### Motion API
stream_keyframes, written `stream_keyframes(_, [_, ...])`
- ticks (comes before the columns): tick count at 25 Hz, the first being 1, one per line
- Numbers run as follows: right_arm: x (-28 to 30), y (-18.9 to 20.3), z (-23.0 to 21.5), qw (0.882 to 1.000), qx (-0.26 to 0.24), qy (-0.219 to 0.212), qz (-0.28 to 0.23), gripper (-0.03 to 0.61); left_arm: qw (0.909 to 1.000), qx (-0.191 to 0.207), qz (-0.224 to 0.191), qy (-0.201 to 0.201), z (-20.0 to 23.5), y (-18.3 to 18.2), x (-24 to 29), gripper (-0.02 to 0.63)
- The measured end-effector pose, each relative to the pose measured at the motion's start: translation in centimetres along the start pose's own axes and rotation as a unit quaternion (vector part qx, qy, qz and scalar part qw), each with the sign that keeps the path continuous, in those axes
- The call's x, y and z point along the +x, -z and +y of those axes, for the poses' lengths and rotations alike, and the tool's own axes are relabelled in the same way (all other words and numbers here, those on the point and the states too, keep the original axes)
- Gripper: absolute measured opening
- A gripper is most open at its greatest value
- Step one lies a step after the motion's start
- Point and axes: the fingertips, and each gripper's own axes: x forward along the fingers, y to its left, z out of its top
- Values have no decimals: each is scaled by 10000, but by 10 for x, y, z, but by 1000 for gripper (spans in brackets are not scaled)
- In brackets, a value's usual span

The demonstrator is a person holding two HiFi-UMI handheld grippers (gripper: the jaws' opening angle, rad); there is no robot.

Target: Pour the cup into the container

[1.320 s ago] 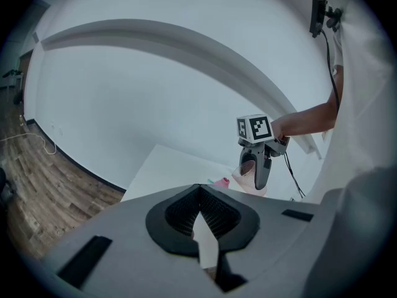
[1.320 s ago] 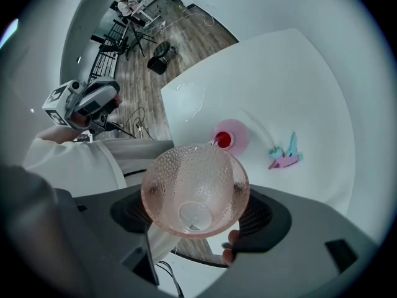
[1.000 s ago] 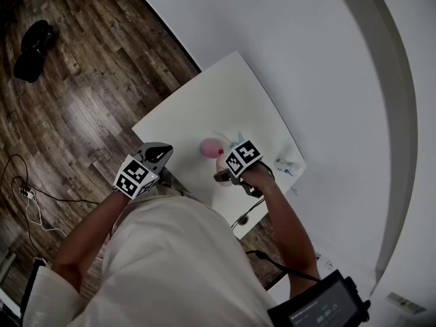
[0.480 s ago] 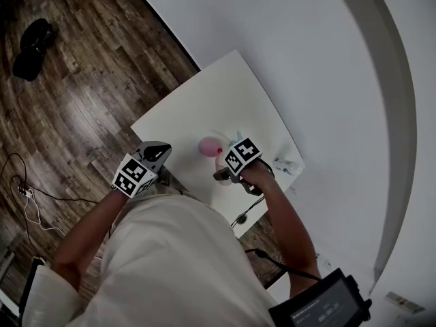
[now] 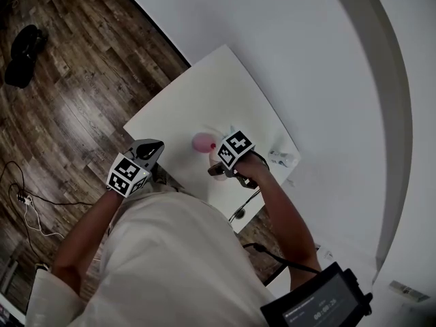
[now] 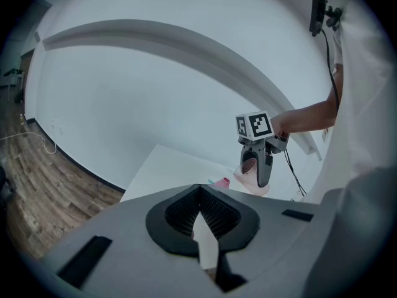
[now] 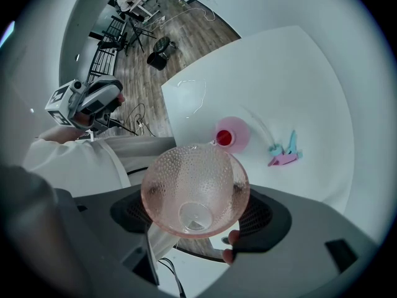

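A pink dimpled glass cup (image 7: 195,188) is gripped in my right gripper (image 7: 197,198), tilted with its mouth toward the camera; its inside looks empty. Just beyond it on the white table (image 7: 273,73) stands a small pink container (image 7: 232,133) with red contents. In the head view the right gripper (image 5: 218,169) hovers beside that container (image 5: 202,142) near the table's near edge. My left gripper (image 5: 154,146) hangs off the table's left corner, jaws shut on nothing (image 6: 200,192). From the left gripper view, the right gripper (image 6: 255,166) holds the cup (image 6: 250,177) next to the container (image 6: 222,182).
A pink and teal clip-like item (image 7: 284,154) lies on the table right of the container. A small pale object (image 5: 281,158) sits near the table's right corner. A cable (image 5: 246,206) hangs below the table edge. Wood floor (image 5: 61,80) surrounds the table.
The head view has shifted a little, so everything sits slightly further left and up. The grippers, cup and container keep much the same places relative to the table.
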Motion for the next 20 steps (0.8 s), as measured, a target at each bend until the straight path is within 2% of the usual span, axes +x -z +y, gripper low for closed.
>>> stream_keyframes(20, [-3,0,0,9999,-16,-50,157,380,10000,-19,-6,-15,0,1,-2,11])
